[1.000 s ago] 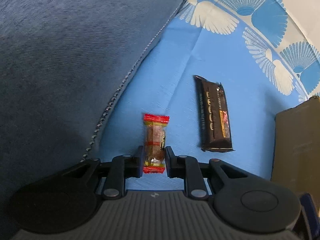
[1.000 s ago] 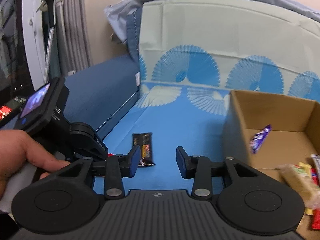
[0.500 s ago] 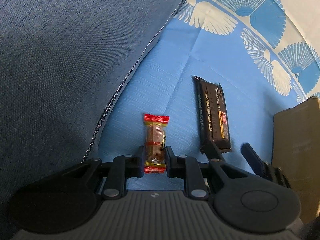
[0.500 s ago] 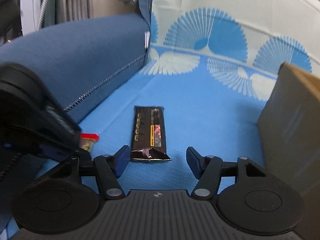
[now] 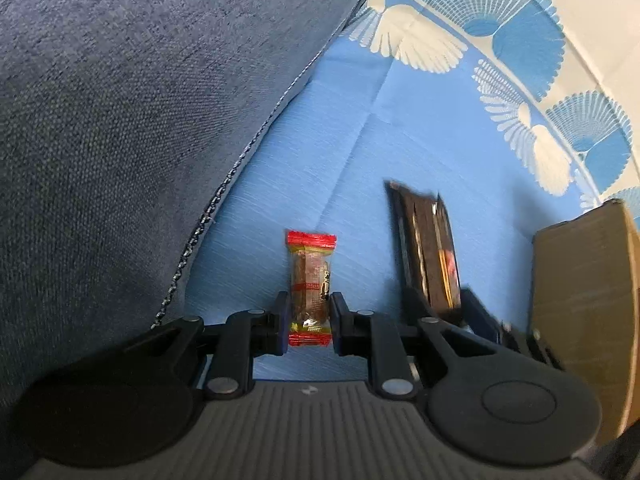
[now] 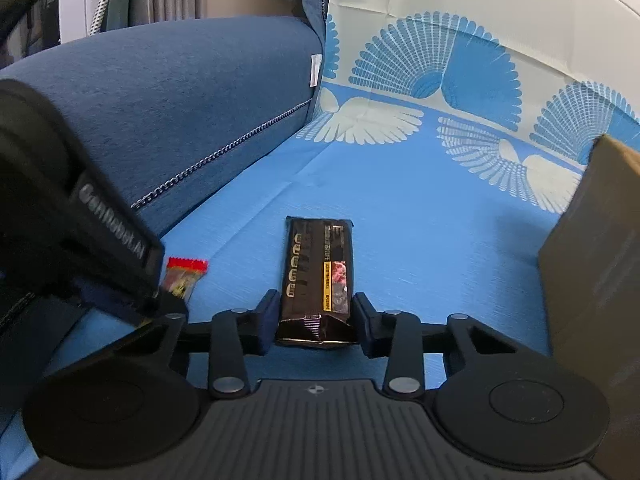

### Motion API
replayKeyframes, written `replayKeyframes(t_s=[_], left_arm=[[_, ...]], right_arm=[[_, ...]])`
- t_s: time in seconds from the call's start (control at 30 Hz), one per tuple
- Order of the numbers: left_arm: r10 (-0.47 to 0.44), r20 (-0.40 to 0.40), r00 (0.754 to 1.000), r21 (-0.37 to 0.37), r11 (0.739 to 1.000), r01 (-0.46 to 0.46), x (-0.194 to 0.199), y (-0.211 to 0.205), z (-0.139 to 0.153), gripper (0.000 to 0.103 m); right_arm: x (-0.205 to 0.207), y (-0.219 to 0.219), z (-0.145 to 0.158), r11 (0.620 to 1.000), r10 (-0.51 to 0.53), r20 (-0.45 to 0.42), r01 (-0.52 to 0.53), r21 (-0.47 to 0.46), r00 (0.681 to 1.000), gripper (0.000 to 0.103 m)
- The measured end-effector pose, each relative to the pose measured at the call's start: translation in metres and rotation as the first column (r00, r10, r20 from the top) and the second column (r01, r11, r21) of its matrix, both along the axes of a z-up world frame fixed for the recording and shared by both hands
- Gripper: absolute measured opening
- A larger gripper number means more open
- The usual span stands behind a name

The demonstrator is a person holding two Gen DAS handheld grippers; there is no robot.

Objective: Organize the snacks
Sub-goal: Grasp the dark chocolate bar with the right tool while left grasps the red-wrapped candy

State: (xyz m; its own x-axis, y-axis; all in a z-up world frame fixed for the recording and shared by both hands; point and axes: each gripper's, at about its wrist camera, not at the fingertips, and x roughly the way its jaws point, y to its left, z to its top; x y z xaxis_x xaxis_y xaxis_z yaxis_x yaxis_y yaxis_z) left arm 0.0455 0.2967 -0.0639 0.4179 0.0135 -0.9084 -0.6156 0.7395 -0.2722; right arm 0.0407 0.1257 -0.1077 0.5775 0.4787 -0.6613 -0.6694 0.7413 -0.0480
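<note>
A small red-ended candy (image 5: 310,284) lies on the blue cloth, and my left gripper (image 5: 309,322) is shut on its near end. The candy also shows in the right wrist view (image 6: 182,276), under the left gripper's body. A black snack bar (image 6: 318,280) lies to its right; my right gripper (image 6: 314,322) straddles the bar's near end, jaws close to its sides but still a little apart. In the left wrist view the bar (image 5: 426,252) appears blurred with the right fingers around it.
A dark blue sofa armrest (image 6: 168,100) rises on the left. A cardboard box (image 6: 596,280) stands on the right, also in the left wrist view (image 5: 584,300). The fan-patterned cloth (image 6: 440,80) covers the seat and backrest.
My right gripper has come down and forward to the black bar and narrowed around its near end. My left gripper stays shut on the candy, nearly still.
</note>
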Motion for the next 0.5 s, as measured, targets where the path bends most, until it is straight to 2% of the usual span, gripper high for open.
replayKeyframes(t_s=[0.27,0.37,0.5], left_arm=[[-0.087,0.02,0.996,-0.014,0.996,0.087,-0.008,-0.012,0.004,0.022],[-0.147,0.024,0.989,-0.018,0.989,0.147,-0.011,-0.02,0.006,0.022],[-0.252,0.029,0.967,-0.053,0.966,0.253,-0.011,-0.032,0.003,0.022]], right_arm=[[-0.033,-0.039,0.025,0.998,0.009,-0.052,-0.013,-0.064,0.999,0.041],[-0.049,-0.056,0.037,0.997,0.006,-0.124,-0.015,-0.073,0.992,0.041],[-0.068,-0.078,0.053,0.998,-0.002,-0.211,-0.012,-0.067,0.977,0.041]])
